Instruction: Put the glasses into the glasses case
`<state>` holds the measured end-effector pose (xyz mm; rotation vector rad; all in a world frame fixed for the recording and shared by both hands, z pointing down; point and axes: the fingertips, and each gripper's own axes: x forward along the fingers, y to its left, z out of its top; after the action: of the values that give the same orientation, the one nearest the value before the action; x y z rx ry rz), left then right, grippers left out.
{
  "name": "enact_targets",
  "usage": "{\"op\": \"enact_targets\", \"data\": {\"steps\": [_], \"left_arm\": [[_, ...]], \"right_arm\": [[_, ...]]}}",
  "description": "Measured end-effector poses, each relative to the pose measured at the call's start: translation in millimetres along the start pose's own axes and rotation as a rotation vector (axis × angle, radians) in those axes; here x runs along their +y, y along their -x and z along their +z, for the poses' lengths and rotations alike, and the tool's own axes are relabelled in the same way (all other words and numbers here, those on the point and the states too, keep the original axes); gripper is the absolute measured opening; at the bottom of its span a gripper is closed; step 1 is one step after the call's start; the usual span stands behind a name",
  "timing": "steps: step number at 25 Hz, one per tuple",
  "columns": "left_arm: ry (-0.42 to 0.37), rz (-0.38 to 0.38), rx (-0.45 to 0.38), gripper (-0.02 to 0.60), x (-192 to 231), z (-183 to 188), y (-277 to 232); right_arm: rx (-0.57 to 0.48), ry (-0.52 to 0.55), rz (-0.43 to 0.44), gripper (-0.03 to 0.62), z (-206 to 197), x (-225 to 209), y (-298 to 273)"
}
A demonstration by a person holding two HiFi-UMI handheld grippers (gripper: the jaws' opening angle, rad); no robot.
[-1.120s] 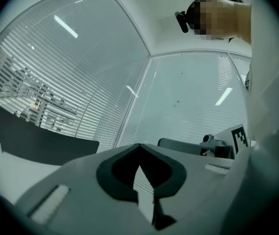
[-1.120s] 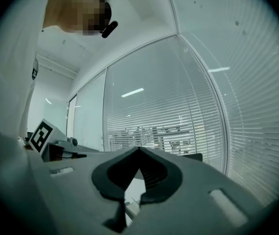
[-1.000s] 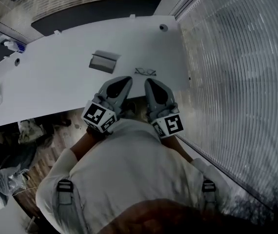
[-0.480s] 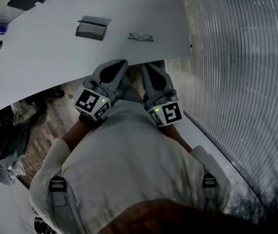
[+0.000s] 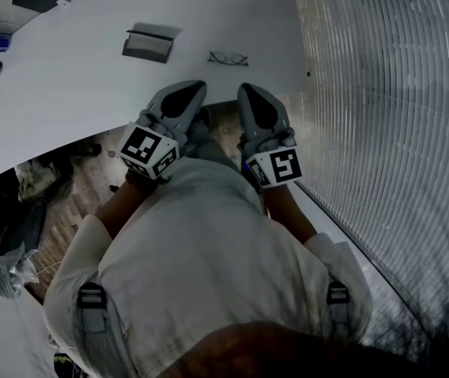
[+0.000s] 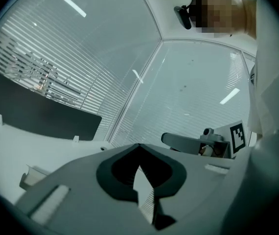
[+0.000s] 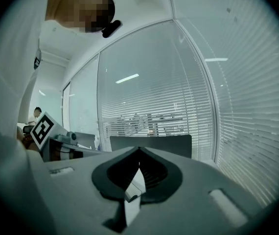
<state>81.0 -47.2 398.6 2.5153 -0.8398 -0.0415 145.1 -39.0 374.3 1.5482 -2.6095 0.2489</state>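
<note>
**Approach stage, seen from the head view and both claw views.** The glasses point(image 5: 228, 58) lie on the white counter point(image 5: 75, 93), a little back from its near edge. The glasses case point(image 5: 147, 44) sits to their left, apart from them, and appears to stand open with its lid raised. The left claw point(image 5: 195, 91) and the right claw point(image 5: 248, 93) are held side by side close to the person's body. Their tips are at the counter's near edge, short of both items.

In the left claw view the left claw point(image 6: 139, 148) has its jaws together at the tip with nothing between them. A grey corner low at the left of that view is probably the case. The right claw point(image 7: 139, 152) is likewise closed and empty.

No grasp has begun, so the step in hand is judged to be the reach toward the glasses. The next move calls for one claw, likely the right since the glasses lie ahead of it, to open and travel forward over the counter. It would then have to come down low enough to pinch the thin frame without pushing it away. The left claw is placed to steady the case.
</note>
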Motion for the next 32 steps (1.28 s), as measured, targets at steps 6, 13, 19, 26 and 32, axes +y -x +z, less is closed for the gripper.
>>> {"op": "enact_targets", "data": {"steps": [6,13,19,26,32], "left_arm": [[0.025,0.007,0.015,0.002,25.4,-6.4,-17.8],[0.023,0.006,0.100,0.002,54.0,-44.0,-41.2],[0.027,0.011,0.168,0.002,79.6,-82.2,-62.4],[0.053,0.038,0.228,0.002,111.5,-133.9,-85.1],[0.073,0.053,0.304,0.002,131.7,-180.9,-94.6]], "right_arm": [[0.055,0.117,0.033,0.002,-10.6,-18.8,-28.8],[0.191,0.292,0.096,0.003,-61.5,-37.7,-57.4],[0.318,0.388,0.124,0.044,-124.2,-57.7,-72.8],[0.469,0.487,0.157,0.066,-204.4,-76.1,-85.7],[0.547,0.584,0.209,0.102,-256.6,-80.3,-94.7]]}}
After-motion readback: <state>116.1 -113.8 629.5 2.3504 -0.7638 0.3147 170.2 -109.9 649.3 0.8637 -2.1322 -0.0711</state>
